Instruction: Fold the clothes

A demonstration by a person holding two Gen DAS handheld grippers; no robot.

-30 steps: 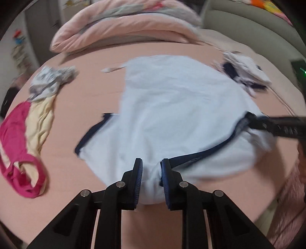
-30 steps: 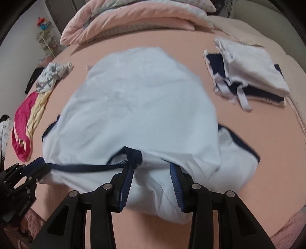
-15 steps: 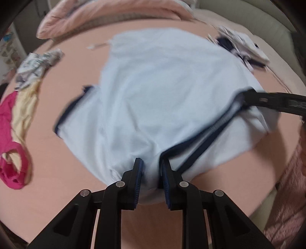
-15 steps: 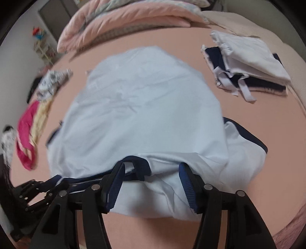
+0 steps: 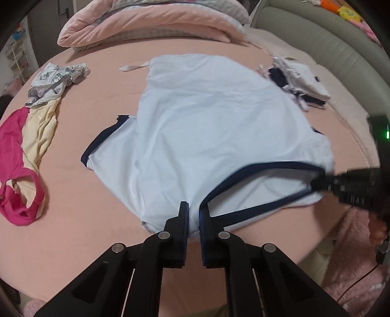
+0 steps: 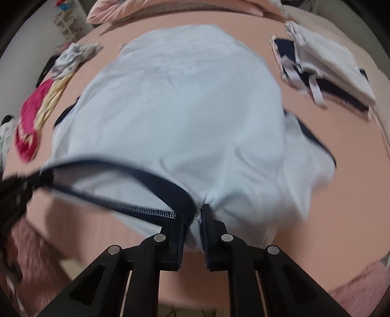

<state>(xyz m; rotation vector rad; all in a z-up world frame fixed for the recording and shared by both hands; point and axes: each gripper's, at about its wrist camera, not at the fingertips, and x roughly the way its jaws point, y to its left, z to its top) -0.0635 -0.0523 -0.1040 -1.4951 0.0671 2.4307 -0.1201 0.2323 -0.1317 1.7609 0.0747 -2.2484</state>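
Observation:
A pale blue T-shirt (image 5: 207, 117) with navy trim lies spread on the pink bed, its neck end nearest me. It also fills the right wrist view (image 6: 185, 102). My left gripper (image 5: 193, 214) is shut on the shirt's near edge beside the navy collar (image 5: 243, 212). My right gripper (image 6: 192, 217) is shut on the shirt at the other end of the collar (image 6: 136, 207). The collar band stretches between the two grippers. The right gripper shows at the right edge of the left wrist view (image 5: 314, 185).
A pink and yellow garment (image 5: 22, 151) and a grey printed one (image 5: 53, 83) lie at the left. A folded white and navy pile (image 6: 326, 63) sits at the far right. A pink duvet (image 5: 151, 22) lies at the bed's far end.
My right gripper has closed on the shirt at the collar. Both grippers have drawn the neck end toward the near edge of the bed, and the collar is now pulled taut.

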